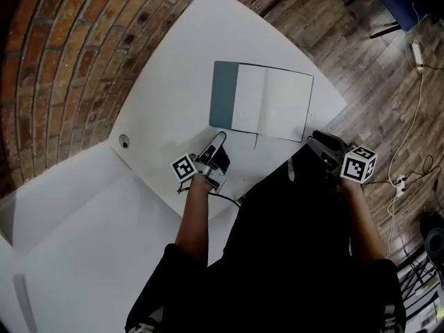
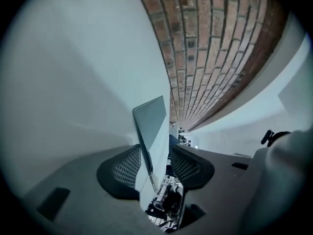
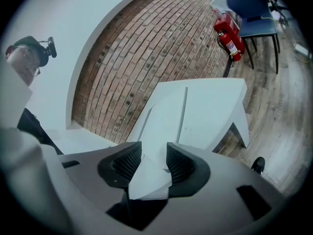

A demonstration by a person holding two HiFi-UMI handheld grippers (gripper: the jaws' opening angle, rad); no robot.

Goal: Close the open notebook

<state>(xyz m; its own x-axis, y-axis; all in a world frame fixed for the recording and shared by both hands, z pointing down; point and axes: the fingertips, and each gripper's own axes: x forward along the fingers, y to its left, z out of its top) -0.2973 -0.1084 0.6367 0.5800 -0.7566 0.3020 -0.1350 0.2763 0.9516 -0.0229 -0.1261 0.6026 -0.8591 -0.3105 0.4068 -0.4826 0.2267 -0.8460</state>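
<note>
The notebook [image 1: 274, 103] lies open on the white table [image 1: 173, 82], white pages up, its teal cover [image 1: 223, 96] flat at the left. My left gripper [image 1: 219, 139] sits at the notebook's near left corner, rolled onto its side. In the left gripper view the left gripper [image 2: 154, 160] has its jaws apart with the teal cover's [image 2: 150, 119] edge running between them, no pad clearly pressing. My right gripper [image 1: 313, 139] is at the near right corner. In its own view the right gripper [image 3: 152, 160] has its jaws apart around a white corner; the pages [image 3: 195, 111] lie ahead.
A brick wall [image 1: 69, 61] curves behind the table, with wooden floor [image 1: 388, 103] and cables [image 1: 409, 158] to the right. Another white surface [image 1: 69, 241] adjoins at the lower left. A blue chair [image 3: 254, 9] and a red fire extinguisher [image 3: 227, 35] stand beyond.
</note>
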